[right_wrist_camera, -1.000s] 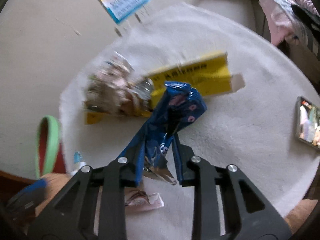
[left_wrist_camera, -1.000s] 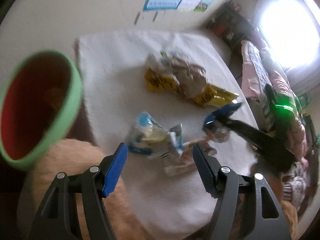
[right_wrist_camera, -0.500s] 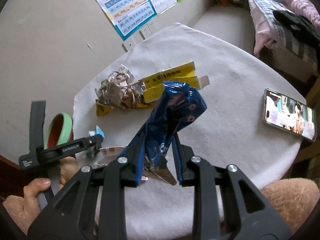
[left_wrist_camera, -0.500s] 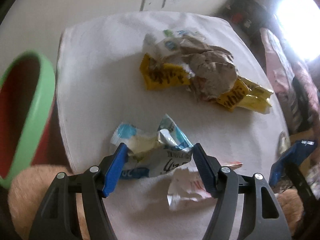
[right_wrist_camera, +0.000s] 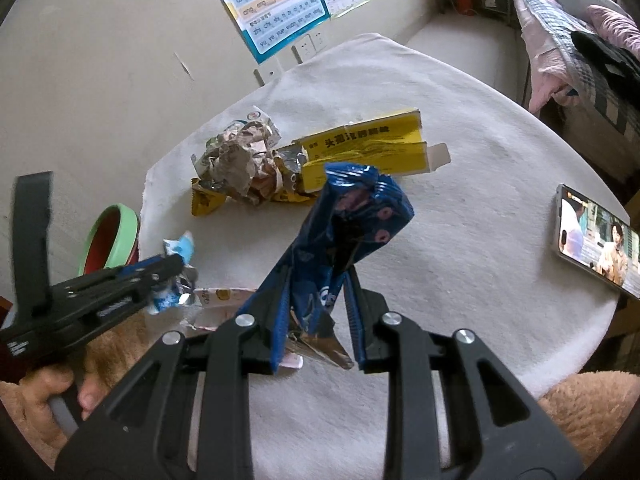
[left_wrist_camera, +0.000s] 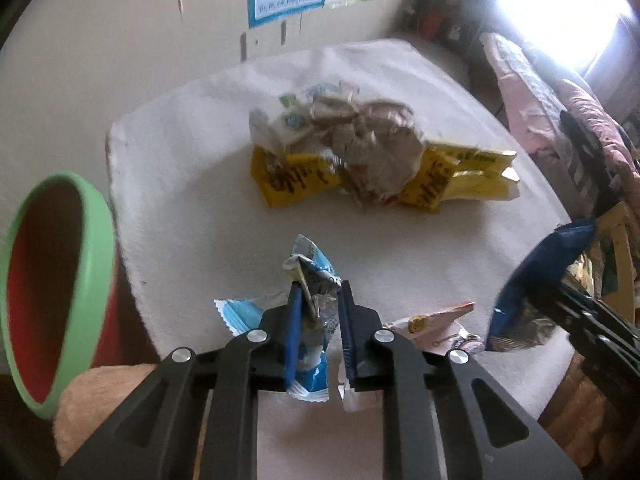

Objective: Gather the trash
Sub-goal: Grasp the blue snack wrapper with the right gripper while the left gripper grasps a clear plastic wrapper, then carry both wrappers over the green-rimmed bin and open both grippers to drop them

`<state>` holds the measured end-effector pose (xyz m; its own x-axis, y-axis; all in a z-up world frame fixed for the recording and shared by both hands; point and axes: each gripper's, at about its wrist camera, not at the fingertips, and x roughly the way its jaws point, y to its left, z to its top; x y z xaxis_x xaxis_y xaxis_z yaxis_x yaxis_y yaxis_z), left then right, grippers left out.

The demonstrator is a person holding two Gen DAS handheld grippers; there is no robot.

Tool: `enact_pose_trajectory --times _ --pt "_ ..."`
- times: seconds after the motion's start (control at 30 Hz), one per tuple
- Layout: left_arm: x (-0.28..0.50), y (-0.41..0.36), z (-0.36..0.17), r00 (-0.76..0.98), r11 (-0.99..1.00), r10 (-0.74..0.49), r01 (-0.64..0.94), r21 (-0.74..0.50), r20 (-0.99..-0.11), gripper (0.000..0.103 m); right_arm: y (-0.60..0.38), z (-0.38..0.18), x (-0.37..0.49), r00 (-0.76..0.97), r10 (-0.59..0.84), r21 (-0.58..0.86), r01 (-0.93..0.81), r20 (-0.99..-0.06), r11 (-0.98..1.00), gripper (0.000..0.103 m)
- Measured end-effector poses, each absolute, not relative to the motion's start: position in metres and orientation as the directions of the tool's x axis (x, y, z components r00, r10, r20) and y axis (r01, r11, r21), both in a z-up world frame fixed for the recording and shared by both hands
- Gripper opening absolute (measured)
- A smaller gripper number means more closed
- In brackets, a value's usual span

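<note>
At the far left, beside the table's edge, stands a bin (left_wrist_camera: 60,292) with a pale green rim and a red inside, its mouth tilted toward the left wrist camera; in the right wrist view the same bin sits low at the left, partly behind the left gripper's black body. A hand (right_wrist_camera: 48,396) grips that tool's handle at the lower left corner. The left gripper (left_wrist_camera: 318,300) points steeply down at the near edge of the round table (left_wrist_camera: 180,200), which is covered in a white fleecy cloth, and its blue-padded jaws are closing on a crumpled light blue and white wrapper (left_wrist_camera: 310,276) that stands pinched between the pads, its top sticking up above the fingertips and its tail hanging below them. Just right of it a pale pink and white wrapper (left_wrist_camera: 432,324) lies flat on the cloth, partly under the gripper. Farther back, near the middle of the table, rests a heap of trash: a crumpled brown and silver wrapper (right_wrist_camera: 240,164) on top of a yellow packet (left_wrist_camera: 296,184), with a flattened yellow carton (right_wrist_camera: 368,148) touching its right side. The right gripper (right_wrist_camera: 320,312) is clamped on a dark blue snack bag (right_wrist_camera: 352,216), which rises upright from between its fingers, clear of the cloth. At the right rim of the table a phone (right_wrist_camera: 596,240) lies flat with its screen lit.
</note>
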<state>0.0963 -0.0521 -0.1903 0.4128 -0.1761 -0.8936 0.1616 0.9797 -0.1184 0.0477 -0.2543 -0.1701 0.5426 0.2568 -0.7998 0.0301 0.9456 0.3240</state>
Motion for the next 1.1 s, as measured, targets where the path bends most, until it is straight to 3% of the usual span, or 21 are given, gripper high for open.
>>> enact_pose_trajectory --times 0.33,1.1 --pt "0.062 -0.021 -0.129 0.579 0.985 -0.159 0.146 -0.09 -0.8 0.015 -0.253 -0.17 0.047 0.545 0.255 0.317 0.02 -0.798 0.948 0.027" --pt "0.027 0.044 -0.098 0.676 0.993 -0.106 0.039 -0.108 -0.729 0.015 -0.225 -0.166 0.04 0.563 0.146 0.17 -0.011 -0.814 0.985 0.027"
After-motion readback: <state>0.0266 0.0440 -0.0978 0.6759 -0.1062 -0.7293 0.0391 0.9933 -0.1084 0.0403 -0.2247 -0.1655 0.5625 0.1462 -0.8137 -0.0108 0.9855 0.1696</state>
